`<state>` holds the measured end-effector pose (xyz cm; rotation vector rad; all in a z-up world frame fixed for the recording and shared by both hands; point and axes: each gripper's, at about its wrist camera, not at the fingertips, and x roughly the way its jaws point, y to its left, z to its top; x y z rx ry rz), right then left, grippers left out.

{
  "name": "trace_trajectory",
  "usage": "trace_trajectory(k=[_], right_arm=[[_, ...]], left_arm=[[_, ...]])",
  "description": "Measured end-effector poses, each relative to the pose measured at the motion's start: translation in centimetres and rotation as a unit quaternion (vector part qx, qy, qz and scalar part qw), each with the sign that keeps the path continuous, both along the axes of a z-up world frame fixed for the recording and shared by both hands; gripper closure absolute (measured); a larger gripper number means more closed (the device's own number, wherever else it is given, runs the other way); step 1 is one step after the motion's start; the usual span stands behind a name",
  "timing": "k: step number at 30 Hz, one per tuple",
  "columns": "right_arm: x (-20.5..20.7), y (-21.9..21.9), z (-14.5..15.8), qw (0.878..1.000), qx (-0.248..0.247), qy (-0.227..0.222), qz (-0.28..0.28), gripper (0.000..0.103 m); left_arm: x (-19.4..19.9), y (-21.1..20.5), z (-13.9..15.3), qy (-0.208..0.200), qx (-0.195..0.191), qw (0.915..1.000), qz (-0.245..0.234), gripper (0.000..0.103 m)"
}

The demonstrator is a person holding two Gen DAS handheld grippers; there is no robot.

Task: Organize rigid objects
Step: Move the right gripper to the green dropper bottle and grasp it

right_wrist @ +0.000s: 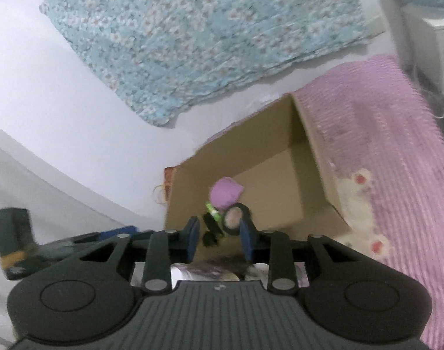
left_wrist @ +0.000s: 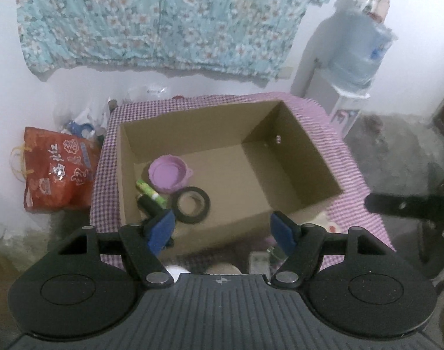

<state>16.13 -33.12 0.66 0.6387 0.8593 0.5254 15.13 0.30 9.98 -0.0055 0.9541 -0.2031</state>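
Observation:
An open cardboard box [left_wrist: 291, 151] stands on a purple checked tablecloth [left_wrist: 356, 175]. Inside it, at the near left, lie a purple round lid [left_wrist: 168, 175], a black tape roll [left_wrist: 191, 204], a green tube [left_wrist: 152, 192] and a small black object [left_wrist: 146, 204]. My left gripper [left_wrist: 223, 227] hangs above the box's near edge, open, with nothing between its blue pads. The right wrist view is blurred. It shows the same box [right_wrist: 309, 175], lid [right_wrist: 224, 192] and tape roll [right_wrist: 236, 217] ahead. My right gripper [right_wrist: 219, 236] stands open by a narrow gap, with nothing in it.
Small white items [left_wrist: 259, 259] lie on the cloth in front of the box, partly hidden by my left gripper. A red bag [left_wrist: 58, 175] sits on the floor to the left. A water dispenser [left_wrist: 353, 58] stands at the back right. Floral fabric [left_wrist: 163, 17] hangs on the wall.

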Motion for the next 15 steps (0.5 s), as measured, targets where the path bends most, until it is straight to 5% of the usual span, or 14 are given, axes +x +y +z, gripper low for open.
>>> trace_trajectory(k=[8,10,15], right_arm=[[-4.1,0.3,-2.6,0.996,-0.089,0.001,0.009,0.064],[-4.2,0.9,-2.7,0.993,-0.115,-0.004,0.020,0.051],[-4.1,2.1,-2.8,0.988,-0.150,-0.022,0.041,0.047]], left_arm=[[-4.9,-2.0,-3.5,-0.006,0.004,1.0000,-0.002,0.027],[-5.7,-2.9,-4.8,-0.011,0.012,0.9998,-0.015,0.026],[-6.3,-5.4,-7.9,-0.019,0.024,0.9989,-0.035,0.025]])
